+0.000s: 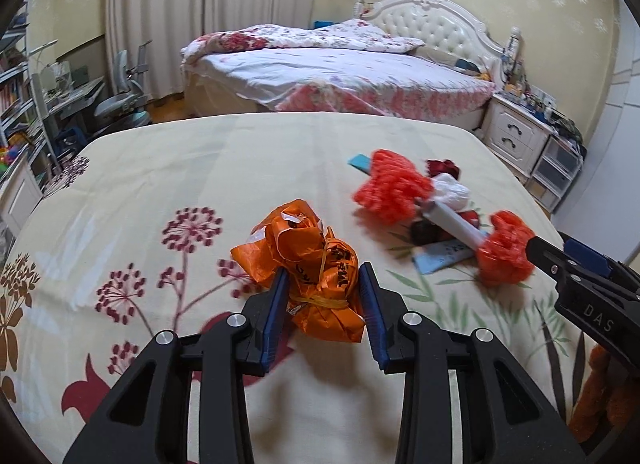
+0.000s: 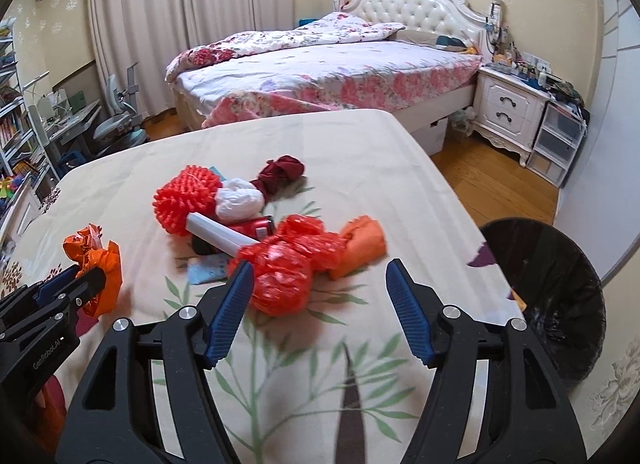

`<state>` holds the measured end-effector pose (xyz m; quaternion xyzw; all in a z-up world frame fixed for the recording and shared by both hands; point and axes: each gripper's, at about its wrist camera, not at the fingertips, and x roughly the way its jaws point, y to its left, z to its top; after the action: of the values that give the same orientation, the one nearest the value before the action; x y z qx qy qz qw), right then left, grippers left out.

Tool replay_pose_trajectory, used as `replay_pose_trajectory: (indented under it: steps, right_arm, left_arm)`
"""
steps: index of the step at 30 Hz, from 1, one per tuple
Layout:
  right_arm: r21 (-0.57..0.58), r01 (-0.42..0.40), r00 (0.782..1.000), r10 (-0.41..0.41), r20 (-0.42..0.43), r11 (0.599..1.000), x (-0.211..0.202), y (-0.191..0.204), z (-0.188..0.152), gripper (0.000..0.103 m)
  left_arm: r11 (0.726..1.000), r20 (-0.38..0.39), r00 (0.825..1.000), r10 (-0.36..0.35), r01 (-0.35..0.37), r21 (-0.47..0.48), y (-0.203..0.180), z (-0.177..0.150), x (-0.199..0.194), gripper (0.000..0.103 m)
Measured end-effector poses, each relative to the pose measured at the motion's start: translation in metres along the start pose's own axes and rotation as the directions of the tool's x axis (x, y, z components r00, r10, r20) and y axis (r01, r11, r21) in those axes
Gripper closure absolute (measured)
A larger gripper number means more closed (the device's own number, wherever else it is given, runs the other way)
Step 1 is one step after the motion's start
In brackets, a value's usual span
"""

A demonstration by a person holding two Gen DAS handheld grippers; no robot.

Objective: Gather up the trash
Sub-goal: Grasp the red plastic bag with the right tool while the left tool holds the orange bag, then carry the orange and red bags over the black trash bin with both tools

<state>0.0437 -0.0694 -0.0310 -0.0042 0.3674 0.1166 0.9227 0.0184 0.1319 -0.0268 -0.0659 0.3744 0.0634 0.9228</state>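
Between the pads of the left hand-held gripper (image 1: 324, 288), one crumpled orange bag (image 1: 308, 264) is sitting squeezed above the bench (image 1: 200, 167). The right hand-held gripper (image 2: 320, 288) is gaping wide, holding nothing, just behind one red bag (image 2: 288, 264). One black bin (image 2: 560, 296) is waiting to its right.

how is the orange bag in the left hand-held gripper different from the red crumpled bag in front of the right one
The orange bag carries black print and is tied with a yellow band; the red bag looks plain and glossy. The orange bag sits between the left hand-held gripper pads; the red bag lies free on the table, the right hand-held gripper open by it. Both are crumpled plastic.
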Motion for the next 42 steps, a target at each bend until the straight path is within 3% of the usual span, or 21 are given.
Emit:
replay_pose_trajectory:
  steps: [5, 12, 14, 17, 25, 33, 42]
  right_arm:
    - [0.006, -0.005, 1.0, 0.005, -0.023, 1.0, 0.013, 0.013, 0.004, 0.03]
    - [-0.008, 0.026, 0.997, -0.026, -0.068, 1.0, 0.028, 0.018, 0.003, 0.032]
    - [-0.02, 0.025, 0.996, -0.026, -0.083, 0.999, 0.03, 0.019, 0.002, 0.048]
    - [-0.021, 0.006, 0.994, -0.008, -0.105, 1.0, 0.03, 0.018, -0.002, 0.062]
    - [-0.04, -0.008, 0.998, 0.005, -0.06, 0.999, 0.01, 0.017, -0.007, 0.063]
    - [-0.034, 0.03, 1.0, -0.03, 0.003, 0.999, -0.015, -0.002, -0.007, 0.063]
    - [0.016, 0.133, 0.991, -0.134, 0.027, 0.991, -0.031, -0.058, -0.009, 0.063]
  left_arm:
    - [0.999, 0.009, 0.999, 0.032, -0.032, -0.027, 0.015, 0.003, 0.003, 0.067]
    - [0.999, -0.002, 1.0, 0.019, -0.02, -0.042, 0.024, 0.002, 0.008, 0.067]
    - [0.999, -0.004, 1.0, 0.015, -0.015, -0.043, 0.028, 0.001, 0.008, 0.067]
    - [0.999, -0.007, 1.0, 0.008, -0.009, -0.044, 0.027, 0.0, 0.009, 0.067]
    - [0.999, 0.002, 1.0, -0.006, 0.006, -0.038, 0.023, 0.0, 0.003, 0.067]
    - [0.998, 0.032, 0.998, -0.06, 0.06, 0.0, -0.003, 0.001, -0.009, 0.067]
    - [0.976, 0.061, 0.979, -0.192, 0.185, 0.113, -0.074, 0.004, -0.02, 0.067]
